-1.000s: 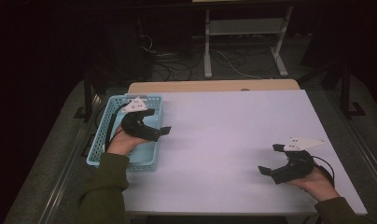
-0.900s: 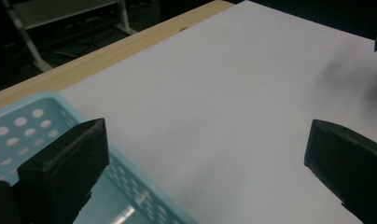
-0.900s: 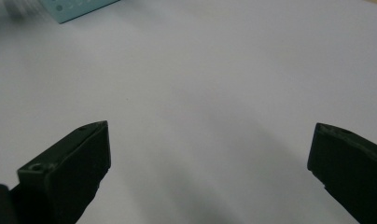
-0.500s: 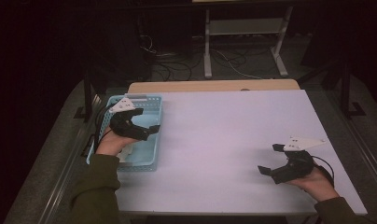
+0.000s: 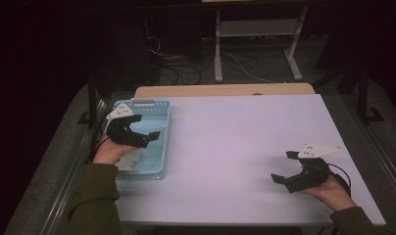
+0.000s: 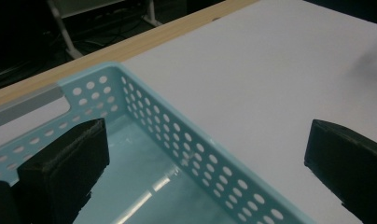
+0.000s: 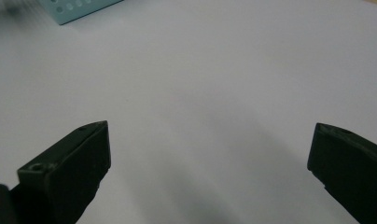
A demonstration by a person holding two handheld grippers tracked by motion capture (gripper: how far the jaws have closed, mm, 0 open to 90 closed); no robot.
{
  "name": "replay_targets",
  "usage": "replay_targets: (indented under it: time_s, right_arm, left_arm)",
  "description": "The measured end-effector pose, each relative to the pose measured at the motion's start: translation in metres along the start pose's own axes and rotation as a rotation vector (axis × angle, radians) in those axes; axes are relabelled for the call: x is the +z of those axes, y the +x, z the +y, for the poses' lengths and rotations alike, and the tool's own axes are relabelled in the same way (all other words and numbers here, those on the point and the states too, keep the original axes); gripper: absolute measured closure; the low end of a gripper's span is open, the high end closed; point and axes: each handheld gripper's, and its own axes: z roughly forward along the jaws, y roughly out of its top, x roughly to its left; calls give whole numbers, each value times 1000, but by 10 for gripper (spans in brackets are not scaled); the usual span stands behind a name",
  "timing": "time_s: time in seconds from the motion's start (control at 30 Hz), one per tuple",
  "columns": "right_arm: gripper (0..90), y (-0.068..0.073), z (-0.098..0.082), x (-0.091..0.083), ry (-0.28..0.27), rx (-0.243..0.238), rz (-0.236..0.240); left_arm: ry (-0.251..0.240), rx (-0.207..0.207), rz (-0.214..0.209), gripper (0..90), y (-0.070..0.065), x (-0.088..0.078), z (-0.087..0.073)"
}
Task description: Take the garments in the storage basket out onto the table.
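Note:
A light blue perforated basket (image 5: 160, 147) stands at the table's left edge. My left gripper (image 5: 146, 127) hovers over it, open, with nothing between its jaws. In the left gripper view the basket's far corner and side wall (image 6: 186, 144) run between the spread jaws of the left gripper (image 6: 205, 140), and the basket floor below looks bare. A pale crumpled thing (image 5: 129, 159) lies at the basket's near end, partly hidden by the hand. My right gripper (image 5: 282, 166) rests low near the table's front right, open and holding nothing. The right gripper (image 7: 210, 140) faces bare white tabletop.
The white tabletop (image 5: 235, 142) has a wooden strip (image 5: 225, 90) along its far edge. Beyond it, a metal stand (image 5: 255, 44) and cables lie on the dark floor. A corner of the basket (image 7: 74, 9) shows far off in the right gripper view.
My left gripper has drifted a little to the left over the basket, and the forearm has drawn back. The right gripper has stayed put.

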Motion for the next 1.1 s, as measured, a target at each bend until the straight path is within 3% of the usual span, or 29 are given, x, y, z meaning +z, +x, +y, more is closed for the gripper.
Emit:
replay_targets:
  time_s: [1.1]
  right_arm:
    - [0, 0, 0, 1, 5, -2, -2]
  left_arm:
    - [50, -61, 98, 0, 27, -26, -24]
